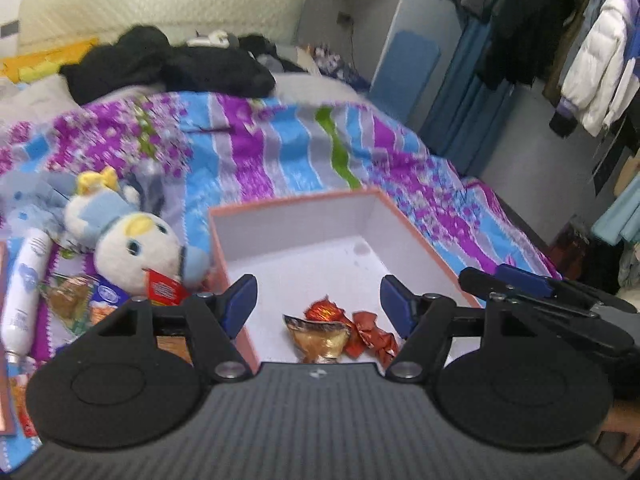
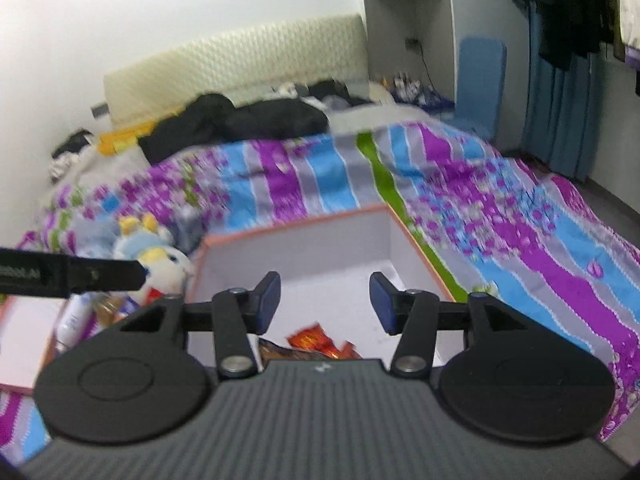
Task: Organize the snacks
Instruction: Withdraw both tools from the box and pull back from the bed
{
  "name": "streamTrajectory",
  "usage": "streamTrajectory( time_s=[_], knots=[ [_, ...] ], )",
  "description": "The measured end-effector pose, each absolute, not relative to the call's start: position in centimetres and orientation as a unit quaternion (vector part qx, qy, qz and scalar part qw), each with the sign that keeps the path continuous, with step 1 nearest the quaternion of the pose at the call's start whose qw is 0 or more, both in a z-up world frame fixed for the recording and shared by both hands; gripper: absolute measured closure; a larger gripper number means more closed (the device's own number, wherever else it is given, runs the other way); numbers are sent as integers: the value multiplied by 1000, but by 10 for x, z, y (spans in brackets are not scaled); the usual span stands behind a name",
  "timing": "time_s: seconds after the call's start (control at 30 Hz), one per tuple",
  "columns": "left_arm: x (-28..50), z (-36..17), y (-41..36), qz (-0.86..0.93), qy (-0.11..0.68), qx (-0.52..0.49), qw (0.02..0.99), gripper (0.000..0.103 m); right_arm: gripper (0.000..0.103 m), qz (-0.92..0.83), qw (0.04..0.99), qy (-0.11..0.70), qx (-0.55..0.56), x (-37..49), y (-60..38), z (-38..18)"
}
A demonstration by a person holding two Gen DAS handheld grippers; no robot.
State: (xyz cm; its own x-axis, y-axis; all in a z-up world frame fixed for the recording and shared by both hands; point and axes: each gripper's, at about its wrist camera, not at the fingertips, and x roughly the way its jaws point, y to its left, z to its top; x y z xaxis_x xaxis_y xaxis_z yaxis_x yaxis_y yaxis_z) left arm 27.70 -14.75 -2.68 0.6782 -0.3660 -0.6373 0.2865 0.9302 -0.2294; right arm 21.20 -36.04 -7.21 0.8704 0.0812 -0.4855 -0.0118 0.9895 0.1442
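Observation:
An open pink box with a white inside [image 1: 304, 224] sits on the bed; it also shows in the right wrist view [image 2: 304, 240]. In it lie a gold-wrapped snack [image 1: 320, 338] and red-wrapped candies [image 1: 370, 334], seen partly in the right wrist view [image 2: 316, 340]. My left gripper [image 1: 318, 304] is open and empty above the box's near end. My right gripper [image 2: 324, 300] is open and empty, also over the box; it shows at the right in the left wrist view [image 1: 540, 292]. More snack packets [image 1: 76, 300] lie left of the box.
A plush toy [image 1: 132, 248] and a white bottle [image 1: 24, 292] lie left of the box on the patterned quilt [image 1: 280, 152]. Black clothes [image 1: 168, 64] are piled at the headboard. The box lid [image 2: 24, 340] lies at left. Hanging coats [image 1: 600, 60] stand at right.

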Motion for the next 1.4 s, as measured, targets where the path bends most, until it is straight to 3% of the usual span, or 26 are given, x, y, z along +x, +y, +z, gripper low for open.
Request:
streamTrajectory(
  time_s=[0.6,1.1,1.4],
  knots=[
    [168,-10,-72,-122,284,-80,948,30,51,98,975,187,64,135,-296,-62],
    [101,-44,-32,-65,273,-84,956,30,51,131,972,193,39,86,-259,-97],
    [75,-85,-5,-38,304,-111,945,30,51,151,964,215,31,66,-229,-119]
  ],
)
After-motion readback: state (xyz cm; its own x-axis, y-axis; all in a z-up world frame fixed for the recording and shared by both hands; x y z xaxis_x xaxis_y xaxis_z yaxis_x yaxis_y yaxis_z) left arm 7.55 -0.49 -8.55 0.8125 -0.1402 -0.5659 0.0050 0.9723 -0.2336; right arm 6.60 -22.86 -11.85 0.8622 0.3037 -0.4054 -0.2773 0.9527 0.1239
